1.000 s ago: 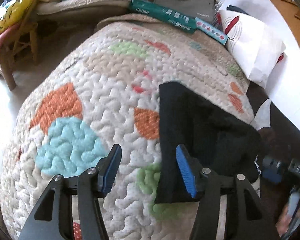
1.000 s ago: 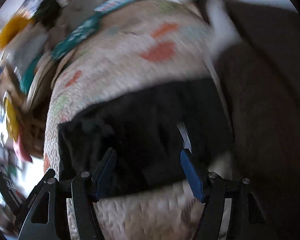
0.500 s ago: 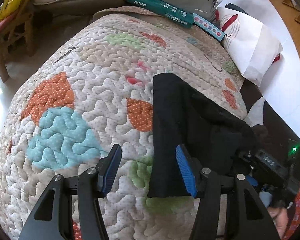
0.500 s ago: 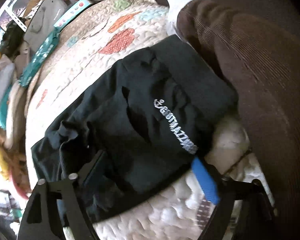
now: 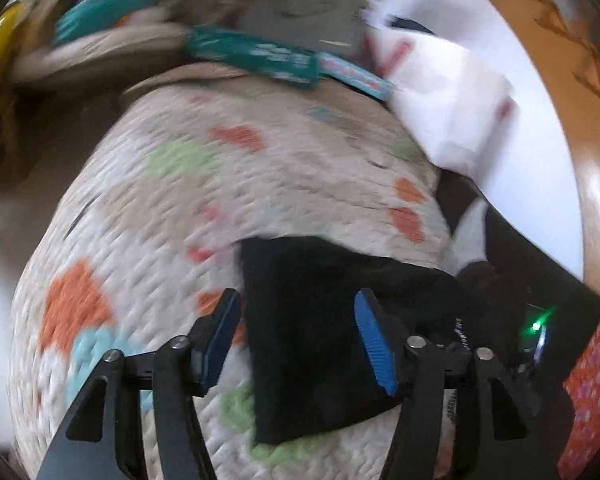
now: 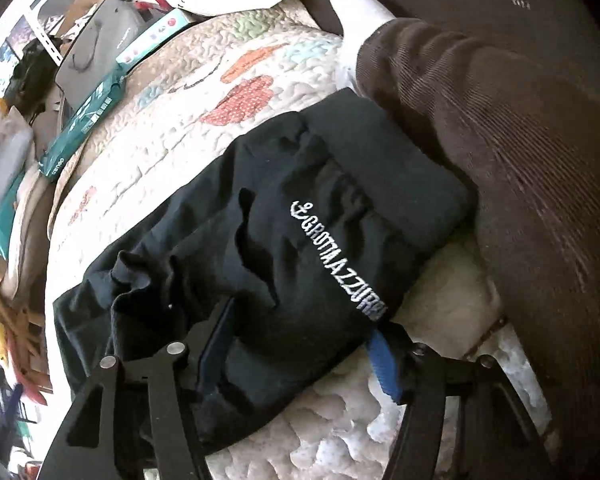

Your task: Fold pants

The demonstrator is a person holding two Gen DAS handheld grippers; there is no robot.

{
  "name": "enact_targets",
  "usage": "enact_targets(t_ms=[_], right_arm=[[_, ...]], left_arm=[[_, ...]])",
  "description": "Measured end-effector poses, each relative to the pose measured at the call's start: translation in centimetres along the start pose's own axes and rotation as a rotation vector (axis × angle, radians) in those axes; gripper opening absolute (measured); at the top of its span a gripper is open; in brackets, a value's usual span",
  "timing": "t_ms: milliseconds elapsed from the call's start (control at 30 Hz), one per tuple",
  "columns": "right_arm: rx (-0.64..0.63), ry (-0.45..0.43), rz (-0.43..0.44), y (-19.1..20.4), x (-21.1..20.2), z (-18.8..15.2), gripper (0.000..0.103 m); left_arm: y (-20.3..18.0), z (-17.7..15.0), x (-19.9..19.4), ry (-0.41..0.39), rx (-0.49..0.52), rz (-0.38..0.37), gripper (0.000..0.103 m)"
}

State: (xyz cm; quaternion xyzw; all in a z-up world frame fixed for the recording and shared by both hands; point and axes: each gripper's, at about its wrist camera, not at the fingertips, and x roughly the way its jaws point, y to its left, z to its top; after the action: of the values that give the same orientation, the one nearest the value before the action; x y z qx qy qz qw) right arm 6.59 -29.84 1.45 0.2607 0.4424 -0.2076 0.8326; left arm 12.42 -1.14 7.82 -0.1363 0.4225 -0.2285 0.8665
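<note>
The black pants (image 6: 284, 232) lie folded in a thick bundle on a quilted bedspread (image 6: 172, 128), with white lettering on top. In the left wrist view the pants (image 5: 312, 320) lie just ahead of my left gripper (image 5: 298, 340), which is open and empty above their near edge. My right gripper (image 6: 300, 340) is open, its fingers low against the near edge of the bundle; the cloth hides part of the left finger.
A brown corduroy cushion (image 6: 520, 160) presses against the bundle's right side. Teal boxes (image 5: 256, 56), a grey bag (image 6: 96, 48) and a white paper bag (image 5: 452, 108) crowd the far edge of the bed. The quilt (image 5: 160, 208) spreads left of the pants.
My left gripper has swung so the pants sit between its fingers, and its view is blurred by motion. My right gripper stays at the bundle's near edge, slightly closer.
</note>
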Motion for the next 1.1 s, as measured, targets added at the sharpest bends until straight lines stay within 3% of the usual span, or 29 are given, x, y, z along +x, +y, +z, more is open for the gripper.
enact_targets(t_ms=[167,333,467,500,600,700,733,800,833,867,1000,1100], right_arm=[[0.121,-0.004,0.089,-1.2,0.3,0.6,0.079],[0.142,0.001,0.135,-1.6,0.3,0.7,0.079],[0.169,0.012,0.162,-1.9,0.4,0.9,0.077],[0.186,0.017,0.151,-2.2,0.4,0.9,0.069],[0.224,0.028,0.175,-3.2,0.6,1.0,0.065],[0.203,0.033,0.171,-2.8,0.6,1.1,0.065],[0.192,0.035,0.165,-2.6,0.6,1.1,0.065],[0.183,0.042,0.164,-2.5,0.7,1.2,0.062],[0.181,0.050,0.166,-2.6,0.7,1.3,0.056],[0.183,0.058,0.173,-2.8,0.7,1.4,0.044],[0.238,0.100,0.272,-3.8,0.7,2.1,0.031],[0.159,0.053,0.293,-2.3,-0.9,2.2,0.027]], left_arm=[[-9.5,4.3,7.5,0.165,0.290,-0.113,0.062],[-18.9,5.3,17.0,0.336,0.533,-0.160,0.062],[-22.9,3.6,23.2,0.499,0.595,-0.188,0.062],[-23.7,2.9,25.0,0.557,0.613,-0.206,0.062],[-24.7,2.1,26.9,0.582,0.685,-0.182,0.062],[-25.2,1.3,28.8,0.661,0.726,-0.180,0.062],[-25.8,1.1,28.9,0.664,0.766,-0.174,0.062],[-26.4,0.9,28.7,0.659,0.812,-0.166,0.041],[-26.7,0.9,28.3,0.649,0.838,-0.162,0.034],[-26.9,0.8,27.8,0.633,0.865,-0.158,0.028],[-26.0,1.5,24.8,0.549,0.863,-0.179,0.019],[-24.3,3.2,21.6,0.478,0.801,-0.216,0.018]])
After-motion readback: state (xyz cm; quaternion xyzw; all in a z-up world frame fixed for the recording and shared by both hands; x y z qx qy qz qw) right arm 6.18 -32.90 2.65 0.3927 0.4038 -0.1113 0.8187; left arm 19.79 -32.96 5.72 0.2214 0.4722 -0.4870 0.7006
